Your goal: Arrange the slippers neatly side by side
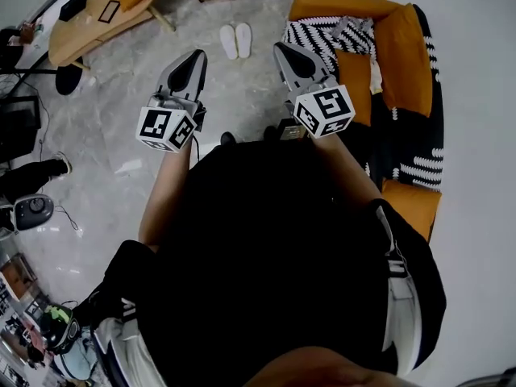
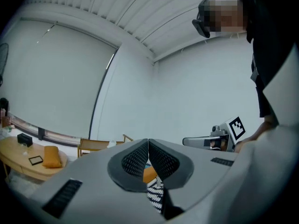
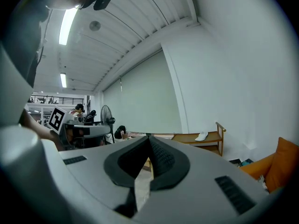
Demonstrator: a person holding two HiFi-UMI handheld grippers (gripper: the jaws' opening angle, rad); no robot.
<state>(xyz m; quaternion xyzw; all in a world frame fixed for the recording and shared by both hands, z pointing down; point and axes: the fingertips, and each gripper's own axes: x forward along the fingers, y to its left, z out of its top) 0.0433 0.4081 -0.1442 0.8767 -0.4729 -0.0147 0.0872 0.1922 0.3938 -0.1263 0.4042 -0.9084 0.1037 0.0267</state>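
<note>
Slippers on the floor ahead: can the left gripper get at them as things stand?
Probably yes: only bare floor lies between the left gripper and the white slippers. But its jaws are shut, and it points level, not down.

The right gripper point(image 3: 149, 137) has its jaws pinched together, nothing in them. Behind, a white shoe point(image 3: 202, 136) sits on a wooden shelf point(image 3: 187, 137), fan point(image 3: 106, 111) off left.

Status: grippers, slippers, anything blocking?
Left gripper shut, empty. Right gripper shut, empty. Slippers side by side on floor ahead, not held. Nothing visibly blocking.
</note>
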